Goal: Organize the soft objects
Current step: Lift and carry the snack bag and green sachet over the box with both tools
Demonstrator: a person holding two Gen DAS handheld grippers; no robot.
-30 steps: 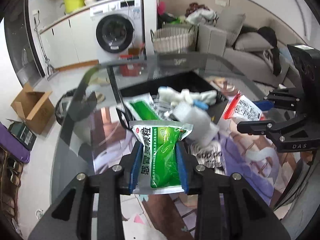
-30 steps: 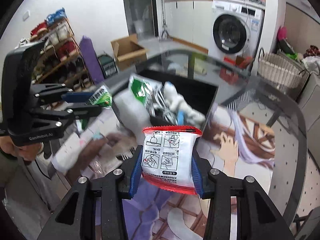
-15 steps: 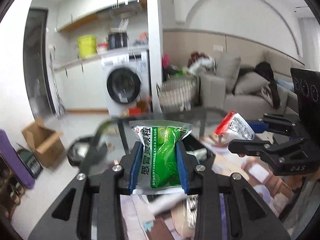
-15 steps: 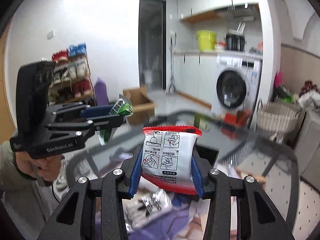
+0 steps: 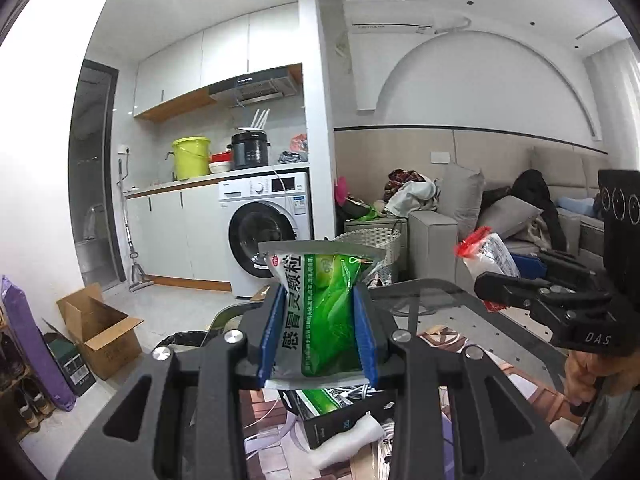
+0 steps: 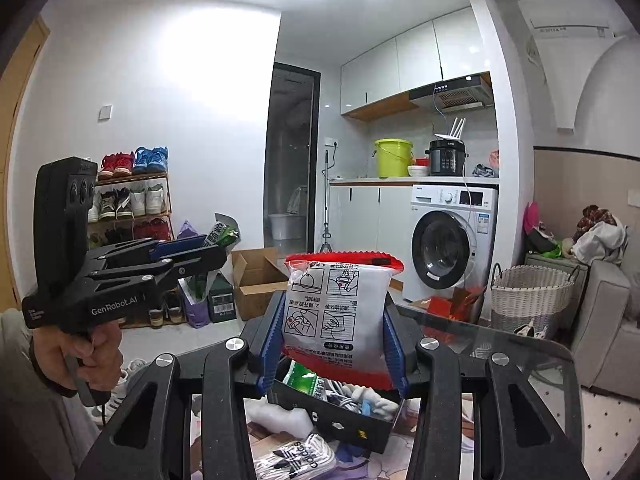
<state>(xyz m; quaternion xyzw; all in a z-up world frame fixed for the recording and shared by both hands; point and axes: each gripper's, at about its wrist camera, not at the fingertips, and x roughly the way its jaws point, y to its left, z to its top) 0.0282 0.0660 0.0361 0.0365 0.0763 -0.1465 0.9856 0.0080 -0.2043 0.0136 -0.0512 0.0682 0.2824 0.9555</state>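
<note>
My left gripper (image 5: pixel 318 328) is shut on a green and silver medicine pouch (image 5: pixel 320 312), held high above the table; it also shows at the left of the right wrist view (image 6: pixel 218 240). My right gripper (image 6: pixel 332 344) is shut on a white pouch with red ends (image 6: pixel 338 312), also raised; it shows at the right of the left wrist view (image 5: pixel 486 254). Below lies a black box (image 6: pixel 352 426) holding a green pouch (image 6: pixel 306 382), cables and white soft items. A white soft pad (image 5: pixel 352 438) and a bagged sock pack (image 6: pixel 288 460) lie beside the box.
The glass table (image 6: pixel 520 356) with a printed mat carries the box. Behind stand a washing machine (image 5: pixel 268 236), a wicker basket (image 6: pixel 528 296), a grey sofa (image 5: pixel 460 236), a cardboard box (image 5: pixel 100 332) and a shoe rack (image 6: pixel 132 216).
Both grippers have tilted and risen, each still holding its pouch. The table and box have dropped to the bottom of both views.
</note>
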